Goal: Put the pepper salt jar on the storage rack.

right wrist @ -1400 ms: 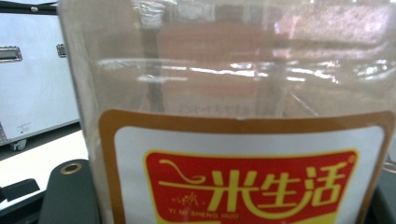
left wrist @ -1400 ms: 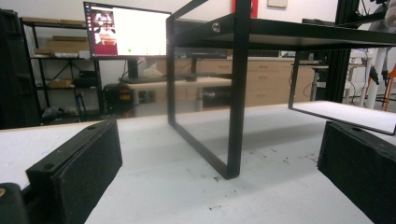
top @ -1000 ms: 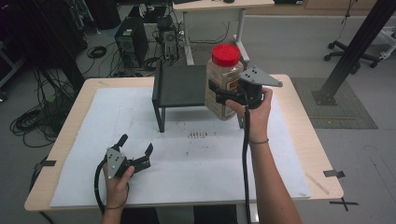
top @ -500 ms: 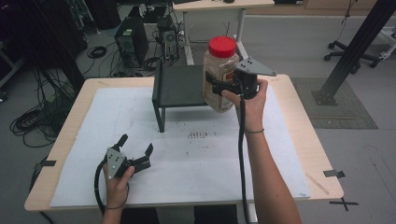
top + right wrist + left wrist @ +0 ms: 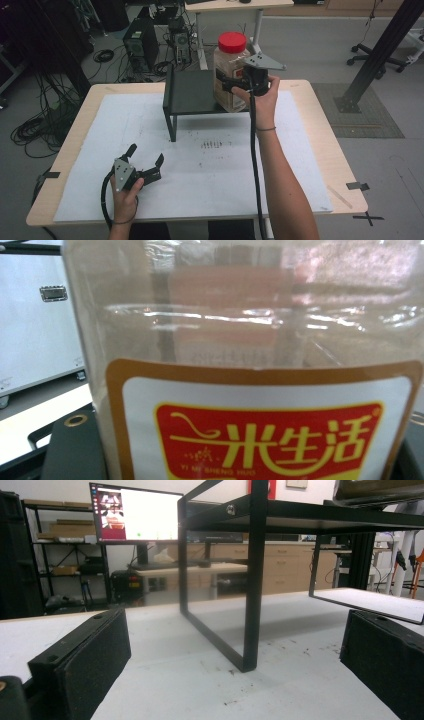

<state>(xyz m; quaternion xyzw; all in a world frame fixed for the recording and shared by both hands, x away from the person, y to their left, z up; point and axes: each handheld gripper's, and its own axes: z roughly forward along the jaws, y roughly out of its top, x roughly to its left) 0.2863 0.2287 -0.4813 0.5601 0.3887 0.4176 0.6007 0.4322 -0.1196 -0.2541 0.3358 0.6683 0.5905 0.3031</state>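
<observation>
Right tool (image 5: 226, 84) grips upright jar (image 5: 229, 70) (red lid topmost).

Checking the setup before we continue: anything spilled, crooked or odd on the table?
Small dark specks lie scattered on the white sheet in front of the black shelf, like spilled crumbs. Otherwise nothing stands out: the jar is upright in the right gripper, its red lid on.

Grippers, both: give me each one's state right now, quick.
Left gripper: open, holding nothing, low over the table.
Right gripper: shut on the jar, holding it at the black shelf.
</observation>
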